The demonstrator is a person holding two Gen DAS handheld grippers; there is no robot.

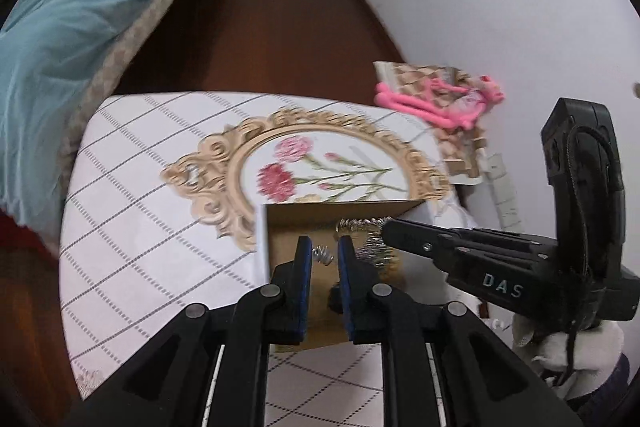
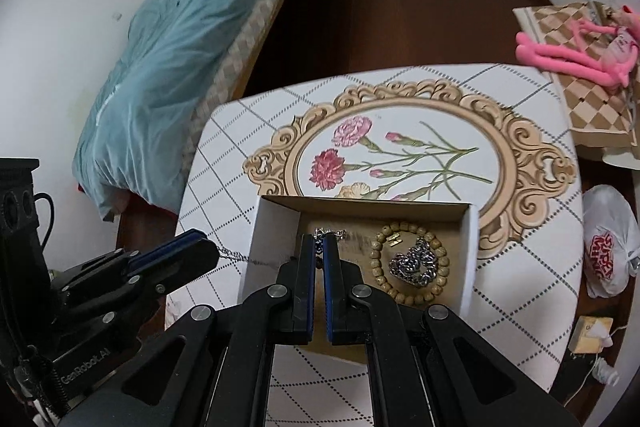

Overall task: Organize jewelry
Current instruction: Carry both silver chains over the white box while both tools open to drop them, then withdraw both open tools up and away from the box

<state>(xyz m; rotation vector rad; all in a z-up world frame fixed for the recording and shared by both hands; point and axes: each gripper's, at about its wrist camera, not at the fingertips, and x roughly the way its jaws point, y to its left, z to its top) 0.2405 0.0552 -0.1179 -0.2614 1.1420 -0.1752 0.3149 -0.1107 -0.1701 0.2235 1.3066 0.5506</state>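
**Both grippers over the jewelry box, a thin chain strung between them**

A shallow brown cardboard box with white outer walls [image 2: 472,251] sits on the white surface with a grey diamond grid and a gold-framed carnation print [image 2: 224,187], in the lower centre of the right wrist view. Inside, toward the box's right side, a wooden bead bracelet [image 2: 442,267] rings a chunky silver link chain [image 2: 412,263].

The right gripper [image 2: 319,247] stands over the box's left part, its blue-padded jaws nearly together, pinching a fine silver necklace chain [image 2: 240,258] at the tips. The chain runs left over the box wall to the left gripper [image 2: 212,247], at the lower left of that view, whose jaws are also closed on it.

In the left wrist view, the left gripper's [image 1: 325,249] tips show a narrow gap with silver links between them.

A blue-green blanket [image 2: 168,59] lies on the bed at upper left.
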